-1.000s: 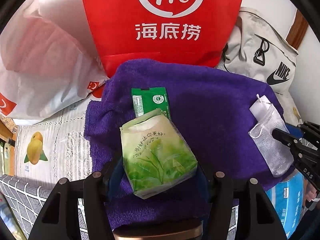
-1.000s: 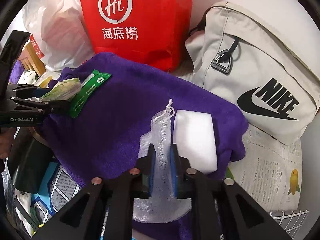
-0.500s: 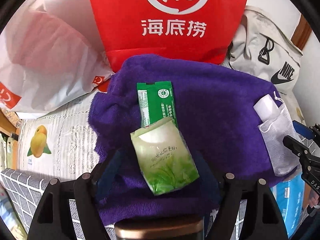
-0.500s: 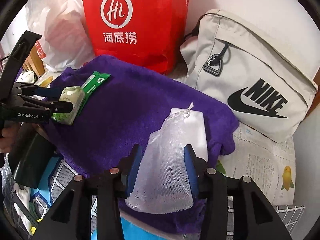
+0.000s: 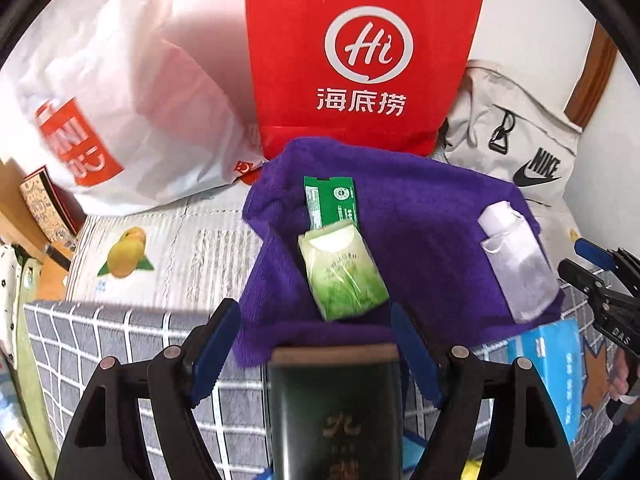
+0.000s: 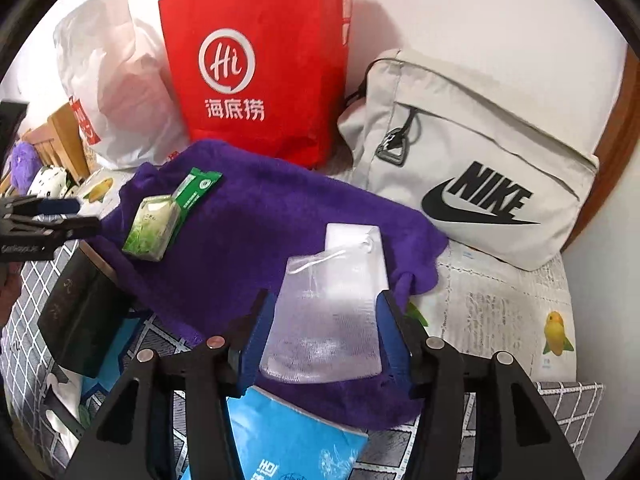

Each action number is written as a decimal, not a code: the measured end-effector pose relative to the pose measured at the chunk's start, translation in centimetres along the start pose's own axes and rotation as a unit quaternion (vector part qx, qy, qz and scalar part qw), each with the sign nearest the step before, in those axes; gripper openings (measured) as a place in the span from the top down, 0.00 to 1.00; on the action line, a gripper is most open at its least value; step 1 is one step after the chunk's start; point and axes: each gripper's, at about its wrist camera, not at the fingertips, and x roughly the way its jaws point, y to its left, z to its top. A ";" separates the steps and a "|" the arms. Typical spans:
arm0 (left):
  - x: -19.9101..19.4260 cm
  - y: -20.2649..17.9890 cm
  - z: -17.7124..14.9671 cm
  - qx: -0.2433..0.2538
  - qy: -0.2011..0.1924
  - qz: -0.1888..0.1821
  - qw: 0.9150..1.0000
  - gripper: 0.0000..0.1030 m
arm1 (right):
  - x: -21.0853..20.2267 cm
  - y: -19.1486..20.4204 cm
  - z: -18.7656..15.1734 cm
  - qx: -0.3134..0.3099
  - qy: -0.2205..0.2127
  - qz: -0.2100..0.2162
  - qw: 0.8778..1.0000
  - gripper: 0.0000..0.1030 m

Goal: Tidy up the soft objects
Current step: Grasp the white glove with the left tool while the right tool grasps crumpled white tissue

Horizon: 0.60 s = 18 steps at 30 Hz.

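Note:
A purple towel (image 5: 420, 216) (image 6: 260, 220) is spread on the bed. On it lie a green tissue pack (image 5: 344, 272) (image 6: 152, 228) and a green sachet (image 5: 330, 200) (image 6: 198, 192). A white mesh pouch (image 6: 324, 320) (image 5: 516, 268) rests partly over a white sponge (image 6: 352, 240) (image 5: 496, 216). My left gripper (image 5: 316, 340) (image 6: 52, 216) is open, drawn back from the tissue pack, holding nothing. My right gripper (image 6: 325, 332) (image 5: 600, 280) has its jaws opening; the pouch lies loose between them on the towel.
A red paper bag (image 5: 360, 52) (image 6: 260, 60), a white plastic bag (image 5: 112, 112) and a grey Nike bag (image 6: 472, 176) stand behind the towel. A dark box (image 5: 336, 400) (image 6: 80, 312) and a blue tissue box (image 6: 280, 432) lie at the towel's near edge.
The left gripper opened, let the tissue pack drop onto the towel and pulled back. The right gripper went from shut on the mesh pouch to open, and backed off too.

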 end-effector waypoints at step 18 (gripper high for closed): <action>-4.4 1.3 -9.7 -0.014 0.018 -0.025 0.999 0.26 | -8.3 3.4 -7.3 0.022 -0.031 0.010 0.999 0.38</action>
